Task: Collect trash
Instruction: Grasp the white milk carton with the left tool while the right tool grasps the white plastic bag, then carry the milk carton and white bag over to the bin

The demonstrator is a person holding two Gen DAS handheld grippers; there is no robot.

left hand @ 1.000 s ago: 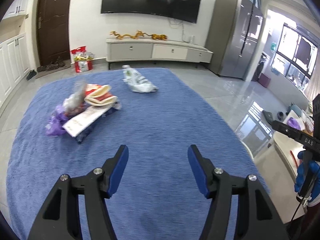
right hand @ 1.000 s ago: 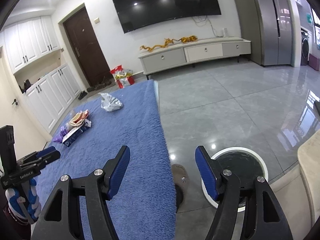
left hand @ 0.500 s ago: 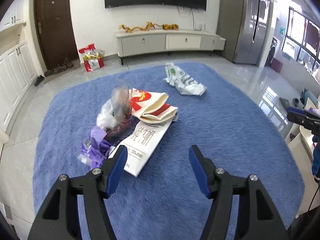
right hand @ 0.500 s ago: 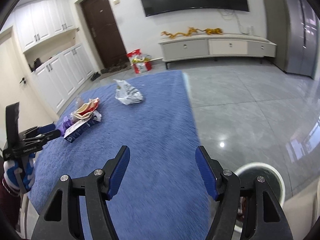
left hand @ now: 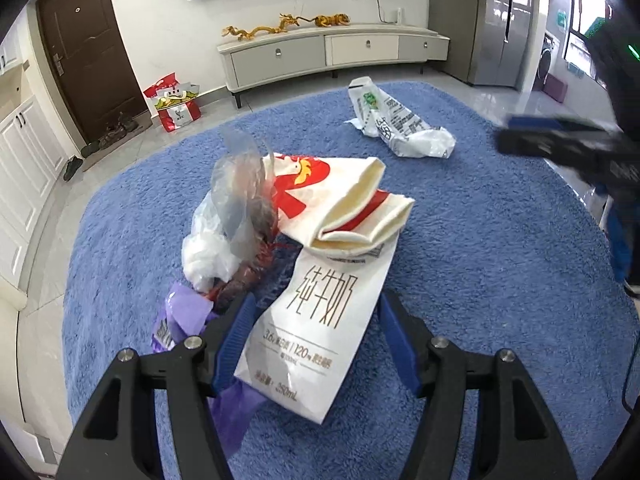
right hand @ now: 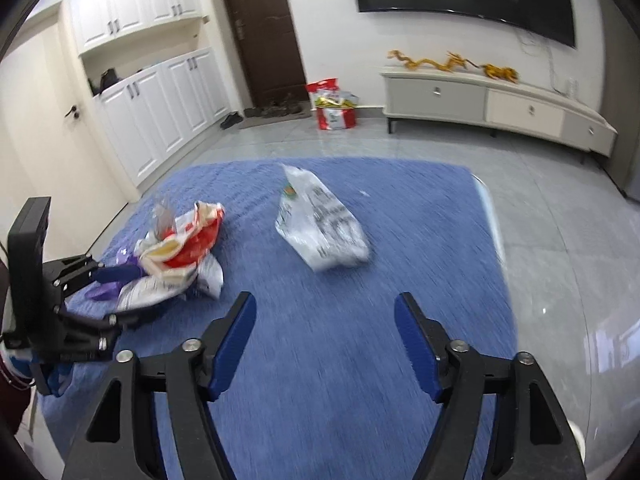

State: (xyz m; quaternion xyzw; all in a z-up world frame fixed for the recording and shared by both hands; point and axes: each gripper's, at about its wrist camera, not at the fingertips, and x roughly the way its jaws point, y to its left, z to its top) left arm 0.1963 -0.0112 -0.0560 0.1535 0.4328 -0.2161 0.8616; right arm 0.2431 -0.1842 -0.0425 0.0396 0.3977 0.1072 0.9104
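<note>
A trash pile lies on the blue cloth: a flat white milk carton, a red and cream paper bag, a clear plastic bag and a purple wrapper. My left gripper is open and straddles the carton's near end, with a gap at the right pad. The right wrist view also shows this left gripper at the pile. A white printed plastic bag lies apart, farther back. My right gripper hovers short of it, jaws opening, nothing between them.
The blue fleecy cloth covers a table whose right edge drops to grey floor tiles. A low TV cabinet, a red bag on the floor and a dark door stand behind.
The left gripper has moved in on the pile, so the carton now lies between its jaws. The right gripper has swung left from the floor side over the table, jaws wider.
</note>
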